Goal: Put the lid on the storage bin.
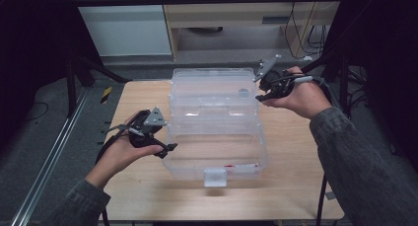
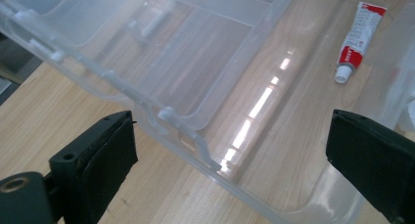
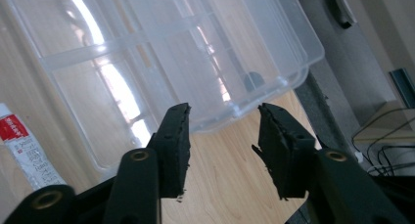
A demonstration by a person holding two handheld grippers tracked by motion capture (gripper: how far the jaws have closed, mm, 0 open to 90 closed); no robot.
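High view showing a clear plastic organizer box (image 1: 217, 122) lying open in the middle of the wooden surface (image 1: 296, 186), lid laid back toward the far edge, white latch (image 1: 215, 177) facing the near edge. Lying inside the near tray, by the front wall: a small white tube with red markings (image 1: 241, 166). Hovering just beside the box's left wall: the left tool (image 1: 165, 149), gripped in the left hand (image 1: 123, 154), jaws pointing toward the box. Hanging at the far right corner of the lid: the right tool (image 1: 262, 94), carried by the right hand (image 1: 300, 97), grey three-cornered plate tilting upward. Left gripper view looking along two black jaws standing wide apart, released, straddling the box's clear side wall (image 2: 195, 145) without pressing on it; tube (image 2: 356, 40) resting beyond, cap toward the camera. Right gripper view showing the jaws partly drawn together, a plain gap between the pads (image 3: 176, 145), clamping nothing, hanging above bare wood just off the rim of the divided lid (image 3: 205, 62); tube (image 3: 24, 145) showing at the left edge through the clear plastic. Sitting in one lid compartment: a small grey object (image 3: 253, 80), too dim for naming.
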